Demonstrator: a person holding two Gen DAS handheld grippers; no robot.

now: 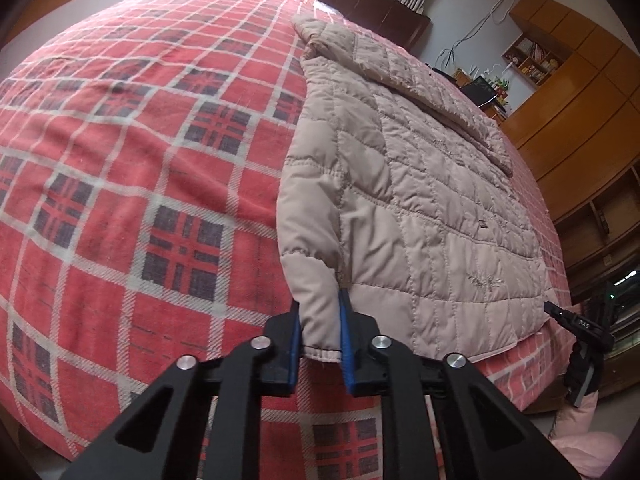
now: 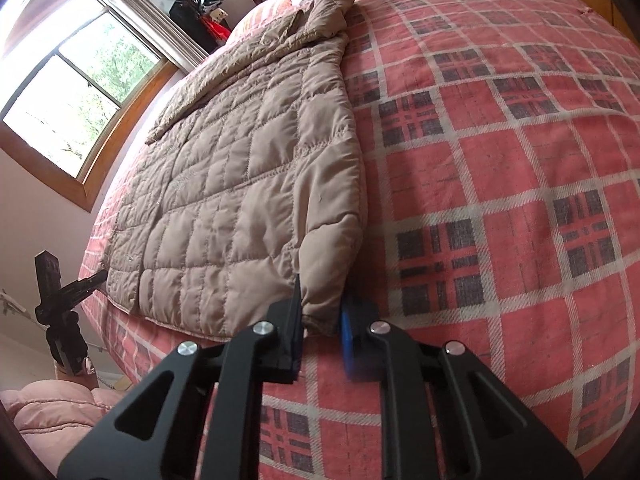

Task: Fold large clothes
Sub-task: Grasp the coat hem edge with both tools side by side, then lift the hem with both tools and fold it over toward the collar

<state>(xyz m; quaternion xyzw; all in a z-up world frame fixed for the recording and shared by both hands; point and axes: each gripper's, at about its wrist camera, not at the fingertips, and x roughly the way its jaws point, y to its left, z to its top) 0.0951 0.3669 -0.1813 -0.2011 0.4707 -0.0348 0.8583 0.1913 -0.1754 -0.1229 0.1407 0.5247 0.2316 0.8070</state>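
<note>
Left wrist view put the left hand-held gripper [image 1: 320, 336] at 6 o'clock, its blue-lined fingers [image 1: 347, 344] closed on a sleeve cuff [image 1: 318, 332] of the quilted beige jacket [image 1: 432, 208]. From that cuff the sleeve ran away toward 12 o'clock along the jacket's left edge, and the body spread off toward 2 o'clock, flat on the red plaid bed [image 1: 140, 152]. At 4 o'clock, beyond the hem, the right hand-held gripper [image 1: 576, 322] was partly visible at the opposite bottom corner.

Right wrist view mirrored this. The right hand-held gripper [image 2: 322, 320] sat at 6 o'clock, clamped on the other cuff [image 2: 320, 308], with the jacket [image 2: 240, 184] stretching toward 11 o'clock and the collar [image 2: 328, 8] farthest off, near the headboard. The left tool [image 2: 72, 292] showed at 8 o'clock past the hem. Bare bed cover [image 2: 500, 160] filled the side from 1 to 4 o'clock.

Judged from this, the jacket's long axis ran straight away from both tools, hem nearest and collar farthest, with each hand equally near its own sleeve. The coming fold seemed to turn on that: either cuffs carried inward across the body, or both lifted forward along the axis toward the collar. Keeping the two grips level would matter, since padded fabric tends to slide and skew.

Farthest off stood a wooden wardrobe [image 1: 580, 92] and a window [image 2: 80, 92].
</note>
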